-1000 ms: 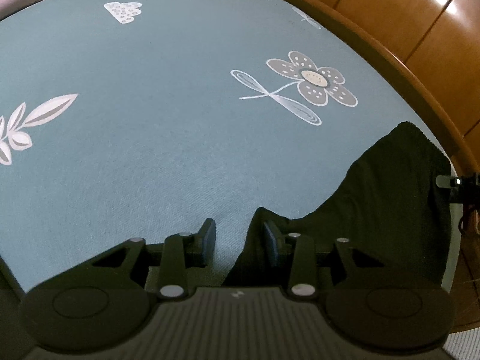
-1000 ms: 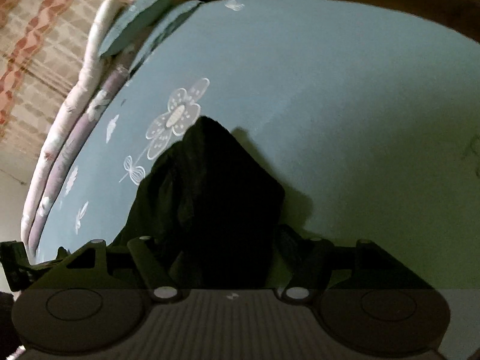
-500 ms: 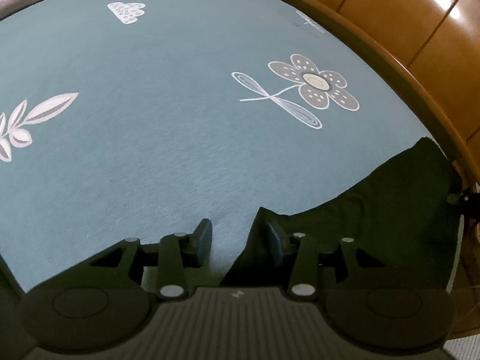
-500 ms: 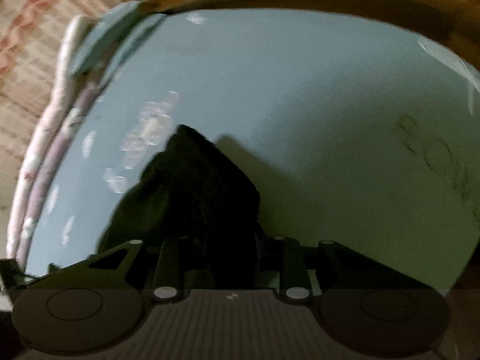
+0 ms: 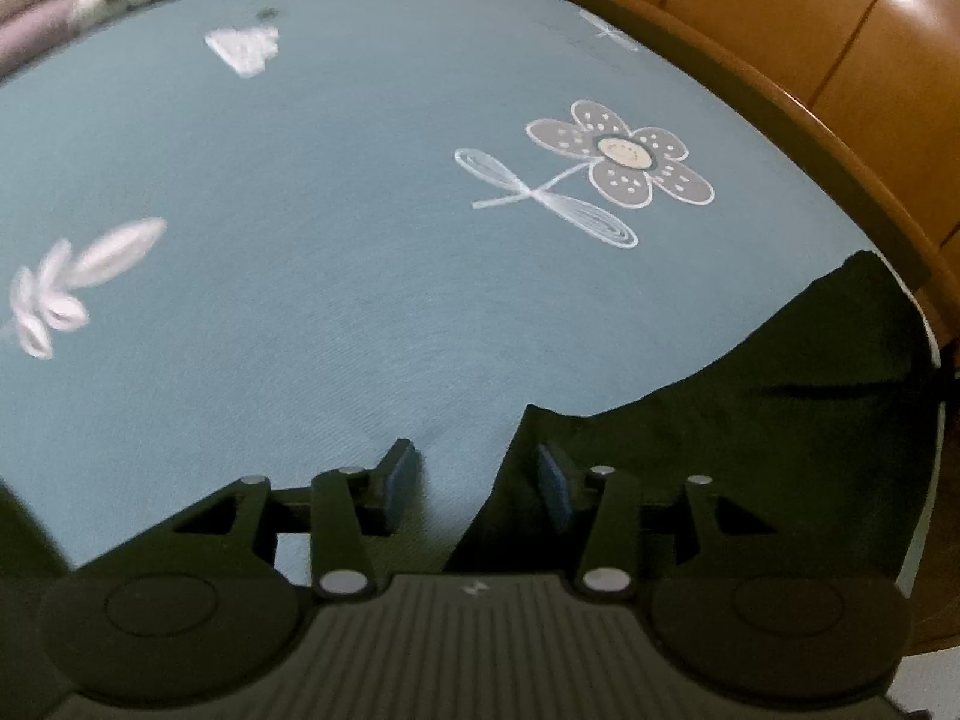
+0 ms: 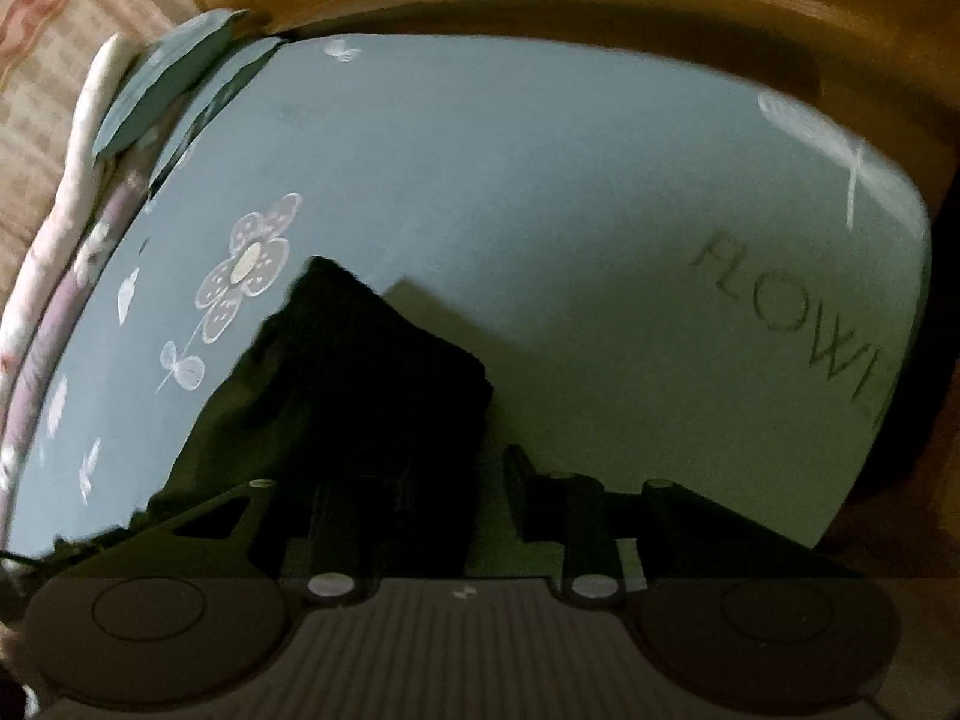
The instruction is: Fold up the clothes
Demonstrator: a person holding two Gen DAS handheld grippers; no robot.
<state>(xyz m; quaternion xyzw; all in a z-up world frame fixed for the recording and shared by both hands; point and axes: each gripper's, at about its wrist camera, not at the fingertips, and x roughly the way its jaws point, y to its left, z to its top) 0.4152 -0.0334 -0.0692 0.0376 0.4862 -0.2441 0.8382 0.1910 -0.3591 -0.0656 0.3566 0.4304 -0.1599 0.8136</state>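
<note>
left wrist view: my left tongs [image 5: 474,480] hang over the bed sheet [image 5: 300,300], pointing steeply down. jaws stand apart with clear sheet showing in the gap. the dark garment [image 5: 750,420] lies on the bed at lower right; its near edge runs up along the inner face of the right finger pad [image 5: 549,483]. can't tell if that pad touches the cloth or just overlaps it in view. left pad is over bare sheet, so no clamp here. the garment spreads rightward to a raised corner near the wooden bed frame [image 5: 810,120]. printed flower [image 5: 618,156] on the sheet sits well apart from the cloth, farther up the bed.

right wrist view: my right tongs [image 6: 432,498] are low in the frame, jaws opening. the same dark garment [image 6: 360,390] rises between them in a peaked fold, corner tip pointing up the bed. the left finger is lost against the black cloth; the right finger [image 6: 519,480] shows a thin strip of sheet between it and the cloth edge. so cloth is between the jaws, but i can't tell if the pads still press it. bedding roll [image 6: 72,210] lines the left side, "flowe" lettering [image 6: 798,324] on the sheet at right.
</note>
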